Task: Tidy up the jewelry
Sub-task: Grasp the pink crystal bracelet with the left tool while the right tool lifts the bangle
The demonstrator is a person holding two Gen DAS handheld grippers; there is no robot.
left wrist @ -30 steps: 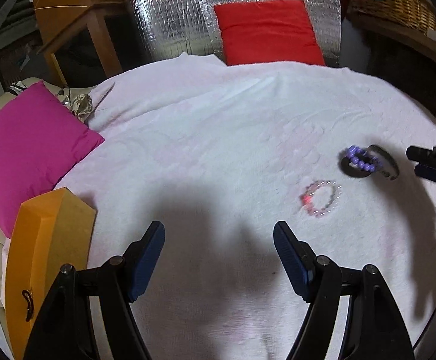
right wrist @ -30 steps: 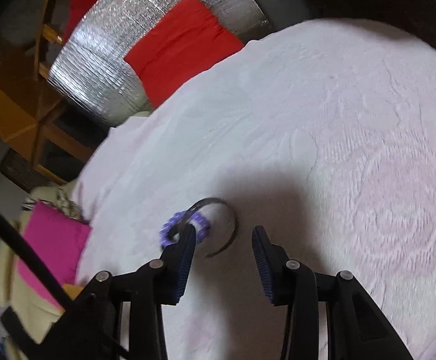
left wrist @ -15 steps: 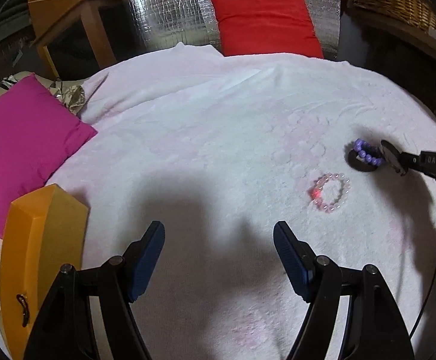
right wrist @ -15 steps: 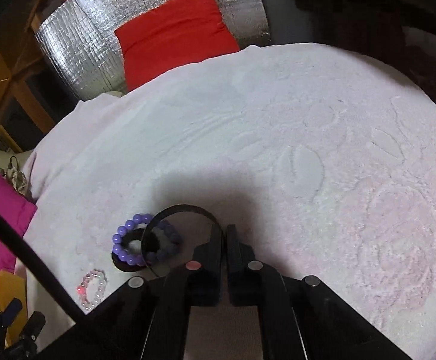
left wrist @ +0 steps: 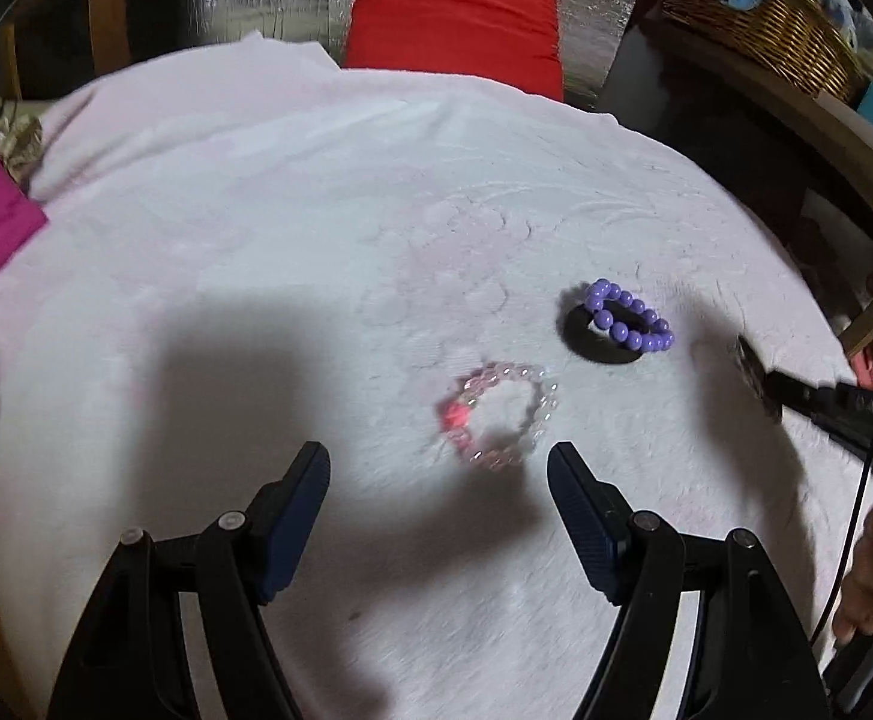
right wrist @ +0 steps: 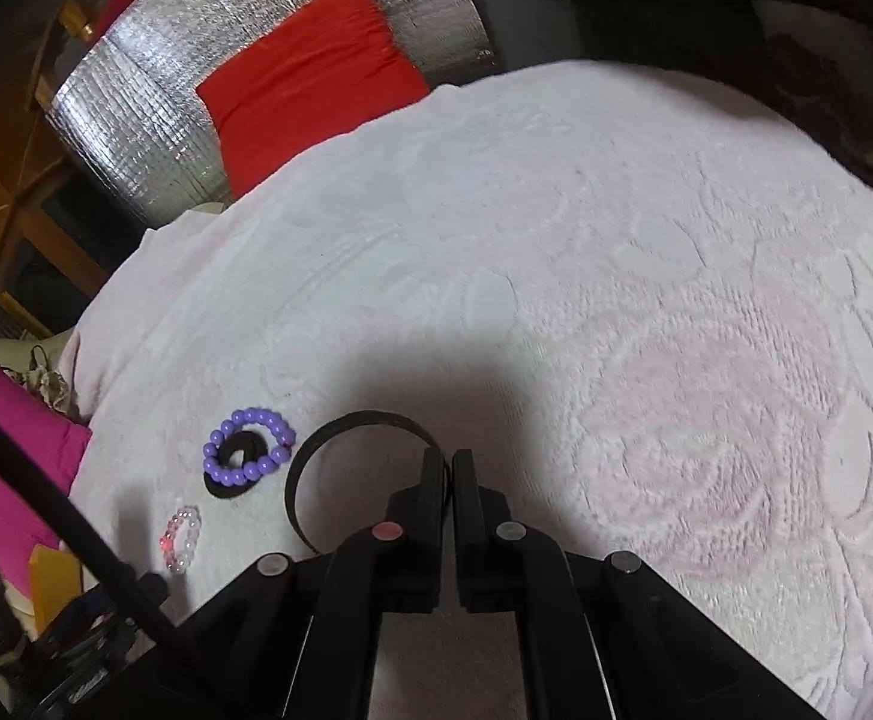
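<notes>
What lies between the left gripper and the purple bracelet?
The pink bracelet lies between the left gripper and the purple bracelet, as the left wrist view shows.

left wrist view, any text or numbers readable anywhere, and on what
"04S", or close to it: faint pale characters on the black body of the right gripper at the right edge; blurred, so the reading is unsure.
No other text shows: none on the purple bead bracelet, the pink bead bracelet, the red cushion or the wicker basket.
</notes>
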